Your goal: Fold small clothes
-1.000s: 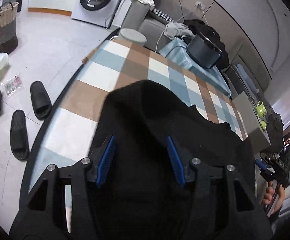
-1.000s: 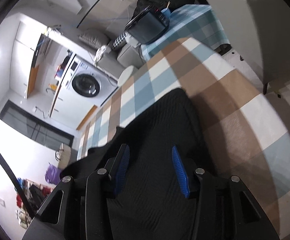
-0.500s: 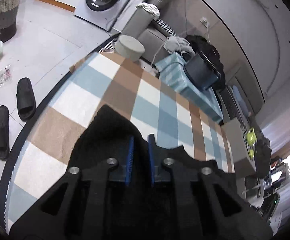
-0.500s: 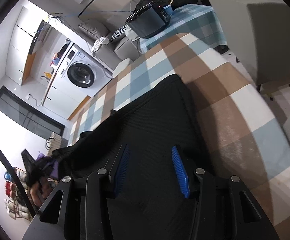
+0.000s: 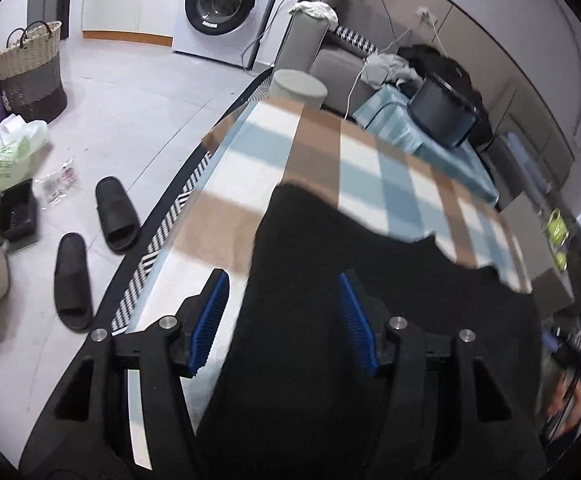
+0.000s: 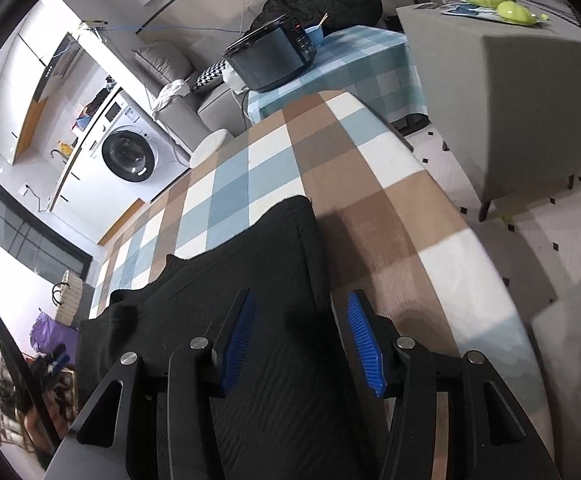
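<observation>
On the checked surface (image 5: 370, 160), the left gripper (image 5: 284, 316) has just let go of the black garment (image 5: 370, 300).
Half a second ago its jaws were pinched together on the cloth; now they stand wide over the garment's left edge, and the garment lies flat. Further right, the right gripper (image 6: 300, 336) stays wide open over the garment's right edge, so a fresh grasp for the next fold looks likely.

Checked cloth (image 6: 342, 168) lies bare beyond and right of the garment (image 6: 250, 280). Obstacles off the far edge: stool (image 5: 298, 86), cooker (image 6: 274, 60).
</observation>
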The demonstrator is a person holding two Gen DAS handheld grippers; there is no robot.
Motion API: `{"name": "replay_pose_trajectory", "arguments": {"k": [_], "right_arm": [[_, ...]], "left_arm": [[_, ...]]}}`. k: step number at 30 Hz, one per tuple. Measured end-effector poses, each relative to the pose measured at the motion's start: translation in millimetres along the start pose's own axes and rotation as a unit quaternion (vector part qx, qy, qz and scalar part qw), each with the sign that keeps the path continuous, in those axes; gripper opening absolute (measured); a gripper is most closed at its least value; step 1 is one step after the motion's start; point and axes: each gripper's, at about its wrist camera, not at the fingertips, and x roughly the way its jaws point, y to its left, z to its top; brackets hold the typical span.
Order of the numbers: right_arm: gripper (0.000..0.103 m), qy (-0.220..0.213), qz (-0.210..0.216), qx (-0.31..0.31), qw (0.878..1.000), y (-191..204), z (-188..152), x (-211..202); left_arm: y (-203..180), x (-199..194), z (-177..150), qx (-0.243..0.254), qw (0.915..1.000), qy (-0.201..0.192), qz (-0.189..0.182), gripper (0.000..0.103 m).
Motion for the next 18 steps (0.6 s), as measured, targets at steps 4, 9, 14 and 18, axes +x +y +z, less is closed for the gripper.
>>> {"name": "replay_pose_trajectory", "arguments": {"k": [4,9,14,18], "right_arm": [[0.038,0.005,0.014,-0.010,1.000,6,8,18],[0.005,-0.057,0.029,-0.049,0.997,15,7,6],[0.006,-0.049,-0.024,-0.036,0.998,9,11,8],[0.015,-0.020,-0.029,-0.045,0.998,14,6,7]], "left_arm": [[10,-12,-23,0.008,0.9999,0.007,0.006,0.054],[18,-17,-48,0.009,0.9996,0.026,0.009,0.054],[22,-19,-61,0.009,0.9993,0.034,0.014,0.054],[19,-21,-64,0.014,0.9992,0.035,0.013,0.054]]}}
